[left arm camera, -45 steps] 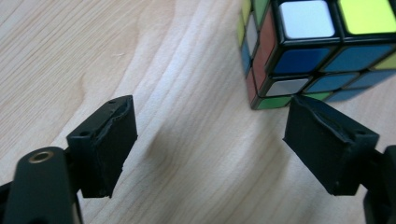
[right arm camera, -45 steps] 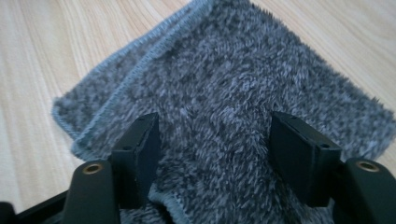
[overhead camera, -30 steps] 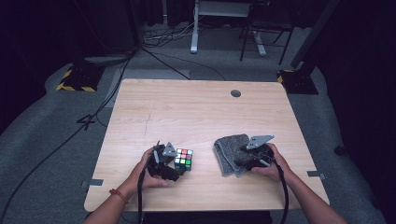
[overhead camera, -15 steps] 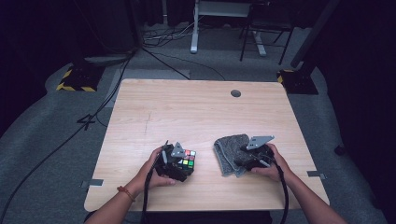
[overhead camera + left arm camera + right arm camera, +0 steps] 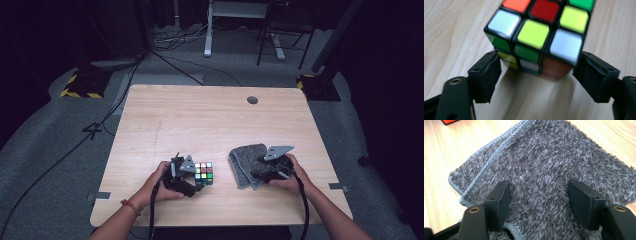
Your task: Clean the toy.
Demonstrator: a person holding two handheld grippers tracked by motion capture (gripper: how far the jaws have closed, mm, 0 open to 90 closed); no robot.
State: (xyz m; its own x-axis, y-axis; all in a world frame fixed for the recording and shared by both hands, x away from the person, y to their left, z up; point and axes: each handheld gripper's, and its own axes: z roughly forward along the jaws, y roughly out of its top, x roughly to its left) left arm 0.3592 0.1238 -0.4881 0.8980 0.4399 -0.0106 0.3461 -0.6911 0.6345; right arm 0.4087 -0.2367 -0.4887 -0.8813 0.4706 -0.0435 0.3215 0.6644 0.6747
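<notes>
A: Left gripper view puts the puzzle cube [image 5: 536, 37] right between the black jaws, with the left gripper [image 5: 537, 72] straddling its near bottom corner. The jaws have just been closing on it. I still see a sliver of gap at each pad, so I'd call it bracketed, not clamped.

B: Where does the cube sit on the table [image 5: 210, 120]?

A: On the near left part, just in front of the left gripper [image 5: 192, 175], well apart from the grey cloth [image 5: 247, 160] on the right.

B: What could go wrong?

A: The pads catch only the low corner, and the cube looks tilted and blurred. My guess is that a squeeze there could let it pivot, skid off across the wood, or twist one layer.

B: And the other hand?

A: The right gripper [image 5: 540, 195] rests on the cloth with its jaws wide apart and nothing pinched. If it closes there, it may gather only the top fold.

B: Changes from a second ago?

A: In the high view the left hand has crept a touch closer to the cube; the right hand and cloth look unchanged.
</notes>
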